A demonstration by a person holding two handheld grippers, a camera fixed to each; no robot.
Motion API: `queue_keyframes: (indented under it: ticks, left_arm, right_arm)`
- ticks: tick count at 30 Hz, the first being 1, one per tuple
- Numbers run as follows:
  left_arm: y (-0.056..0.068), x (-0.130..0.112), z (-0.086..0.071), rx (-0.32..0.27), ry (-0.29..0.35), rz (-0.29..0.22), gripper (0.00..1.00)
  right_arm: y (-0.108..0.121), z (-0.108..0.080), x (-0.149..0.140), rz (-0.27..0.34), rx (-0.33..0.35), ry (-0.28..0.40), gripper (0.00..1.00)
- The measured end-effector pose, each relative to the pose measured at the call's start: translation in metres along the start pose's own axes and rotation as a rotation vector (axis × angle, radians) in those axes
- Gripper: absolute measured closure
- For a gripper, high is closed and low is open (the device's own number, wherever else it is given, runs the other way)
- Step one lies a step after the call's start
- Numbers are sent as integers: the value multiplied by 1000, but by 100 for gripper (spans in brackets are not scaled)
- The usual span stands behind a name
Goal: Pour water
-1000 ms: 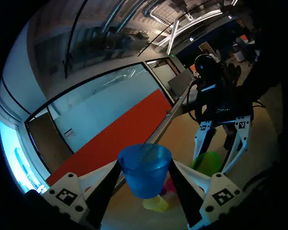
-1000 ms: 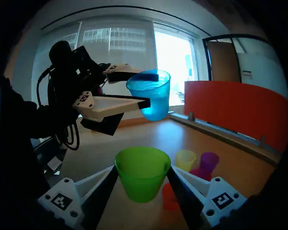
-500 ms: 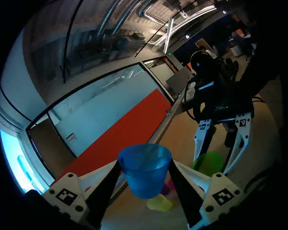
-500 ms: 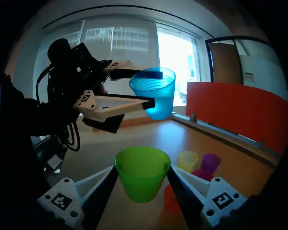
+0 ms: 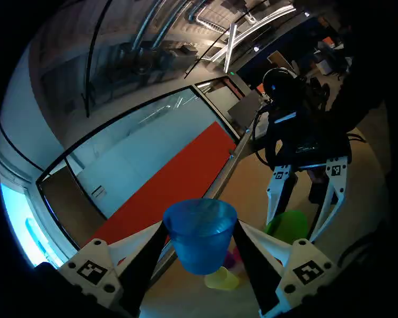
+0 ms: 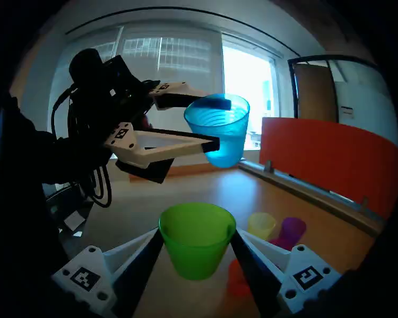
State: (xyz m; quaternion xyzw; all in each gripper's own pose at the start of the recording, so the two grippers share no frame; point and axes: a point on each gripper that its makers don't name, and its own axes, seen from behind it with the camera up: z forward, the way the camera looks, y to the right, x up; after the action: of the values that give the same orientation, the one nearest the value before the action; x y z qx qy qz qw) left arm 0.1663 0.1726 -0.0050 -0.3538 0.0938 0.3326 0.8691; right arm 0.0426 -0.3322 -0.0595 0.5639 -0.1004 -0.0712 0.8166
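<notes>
A blue translucent cup (image 5: 200, 241) sits between the fingers of my left gripper (image 5: 200, 249), which is shut on it. In the right gripper view that blue cup (image 6: 218, 129) hangs upright in the air, up and slightly right of the green cup (image 6: 197, 239), held by the left gripper (image 6: 212, 124) and a dark-sleeved hand. My right gripper (image 6: 197, 249) is shut on the green cup, close above the wooden table (image 6: 209, 185). In the left gripper view the right gripper (image 5: 300, 212) hangs farther off with the green cup (image 5: 288, 225) between its fingers.
Several small cups stand on the table: yellow (image 6: 261, 225), purple (image 6: 293, 229) and orange (image 6: 236, 276). An orange partition (image 6: 331, 159) with a rail runs along the table's far side. Bright windows (image 6: 247, 95) lie behind. The person's dark body stands at the left.
In the right gripper view the blue cup and left gripper have drifted a little right and up. The green cup stays put in my right gripper.
</notes>
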Motion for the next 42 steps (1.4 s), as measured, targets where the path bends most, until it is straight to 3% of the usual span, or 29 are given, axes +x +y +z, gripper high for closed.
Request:
queue_keyframes:
  ticks: [9, 21, 42]
  left_arm:
    - [0, -2, -1, 0, -2, -2, 15]
    - [0, 0, -2, -2, -3, 10, 15]
    - [5, 1, -3, -8, -2, 83, 15]
  right_arm:
    - [-2, 3, -1, -35, -3, 15, 9]
    - [0, 5, 5, -35, -13, 48, 9]
    - [-3, 9, 10, -30, -4, 62, 9]
